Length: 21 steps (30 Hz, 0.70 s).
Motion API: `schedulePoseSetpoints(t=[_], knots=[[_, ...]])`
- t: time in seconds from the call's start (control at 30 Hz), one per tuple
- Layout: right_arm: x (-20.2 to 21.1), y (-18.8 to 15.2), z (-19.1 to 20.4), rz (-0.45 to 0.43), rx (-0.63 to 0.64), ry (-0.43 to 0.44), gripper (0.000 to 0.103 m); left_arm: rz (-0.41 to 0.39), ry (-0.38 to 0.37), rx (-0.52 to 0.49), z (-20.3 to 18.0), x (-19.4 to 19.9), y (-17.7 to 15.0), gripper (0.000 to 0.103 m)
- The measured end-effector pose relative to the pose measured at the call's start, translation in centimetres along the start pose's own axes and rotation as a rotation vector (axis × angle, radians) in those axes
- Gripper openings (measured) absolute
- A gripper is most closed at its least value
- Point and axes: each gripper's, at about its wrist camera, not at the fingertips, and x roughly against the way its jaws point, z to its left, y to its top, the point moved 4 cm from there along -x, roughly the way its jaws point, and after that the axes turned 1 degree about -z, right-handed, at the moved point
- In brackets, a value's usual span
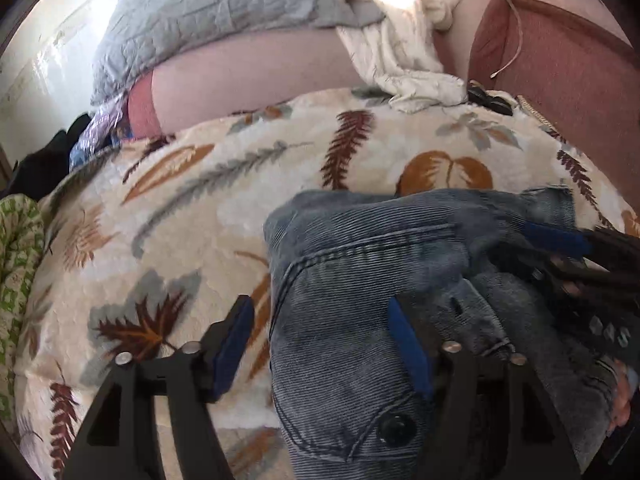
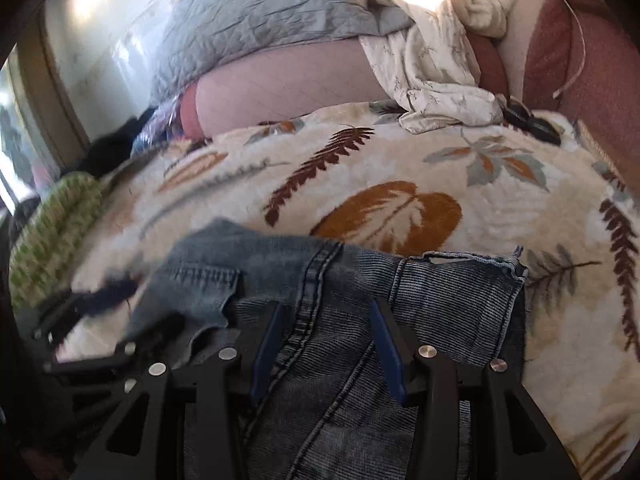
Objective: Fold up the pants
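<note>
**A:** Where are the pants lying, and how much of them is showing?

**B:** The blue denim pants (image 1: 360, 280) are lying bunched on a cream blanket (image 1: 200, 184) printed with leaves. Their lower part is running out of the bottom of both wrist views, so the full length is staying hidden. In the right wrist view a hem edge (image 2: 472, 258) is showing near the far side of the cloth.

**A:** What are the grippers doing?

**B:** The left gripper (image 1: 320, 344) is hovering with its jaws standing well apart; one blue pad is sitting over the bare blanket, the other over the denim, pressing on nothing. The right gripper (image 2: 324, 344) is standing half open over a seam, the cloth passing between its pads, but I cannot tell whether they are touching it.

**A:** Anything hard to make out?

**B:** Each gripper is appearing blurred at the edge of the other's view. A sunlit patch is washing out the far bedding near a grey quilt (image 1: 216, 12) and a crumpled white cloth (image 1: 400, 60).

**A:** Where is there open room?

**B:** Open blanket is stretching beyond and to the left of the pants, up to a pink sheet (image 1: 256, 76). A green patterned cloth (image 1: 20, 248) is crowding the left edge
</note>
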Motion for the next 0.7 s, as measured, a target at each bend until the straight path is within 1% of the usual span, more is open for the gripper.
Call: schedulePoseSetpoints(t=[0.07, 0.13, 0.23, 0.27, 0.33, 0.43, 0.5, 0.53, 0.57, 0.63, 0.7], knots=[[0.3, -0.8, 0.1, 0.020, 0.018, -0.011, 0.050, 0.016, -0.022, 0.036, 0.5, -0.4, -0.4, 0.076], [0.5, -1.3, 0.1, 0.034, 0.026, -0.007, 0.050, 0.015, -0.031, 0.052, 0.7, -0.4, -0.8, 0.077], [0.9, -2.3, -0.3, 0.056, 0.010, -0.008, 0.050, 0.000, -0.018, 0.031, 0.4, -0.2, -1.2, 0.077], [0.7, -3.1, -0.6, 0.097, -0.020, 0.008, 0.050, 0.001, -0.019, 0.025, 0.3, -0.2, -1.3, 0.077], [1.1, -3.6, -0.8, 0.081, -0.029, 0.016, 0.050, -0.015, -0.014, 0.030, 0.3, 0.0, -1.5, 0.077], [1.5, -3.8, -0.8, 0.070, -0.001, 0.030, 0.050, -0.016, -0.024, 0.039, 0.3, 0.5, -1.9, 0.077], [2.2, -3.7, -1.0, 0.052, -0.014, 0.035, 0.051, -0.018, -0.028, 0.045, 0.4, 0.9, -2.6, 0.077], [2.7, -3.6, -1.2, 0.039, -0.026, 0.041, 0.055, -0.021, -0.029, 0.039, 0.3, 1.1, -2.9, 0.077], [3.4, -3.6, -1.5, 0.019, -0.051, 0.043, 0.057, -0.027, -0.026, 0.018, 0.1, 1.4, -3.3, 0.077], [4.4, -3.6, -1.5, -0.009, -0.080, 0.056, 0.057, -0.051, 0.000, -0.022, -0.3, 1.9, -3.8, 0.077], [5.8, -3.7, -0.7, -0.052, -0.060, 0.087, 0.057, -0.059, 0.012, -0.039, -0.6, 2.3, -3.9, 0.077]])
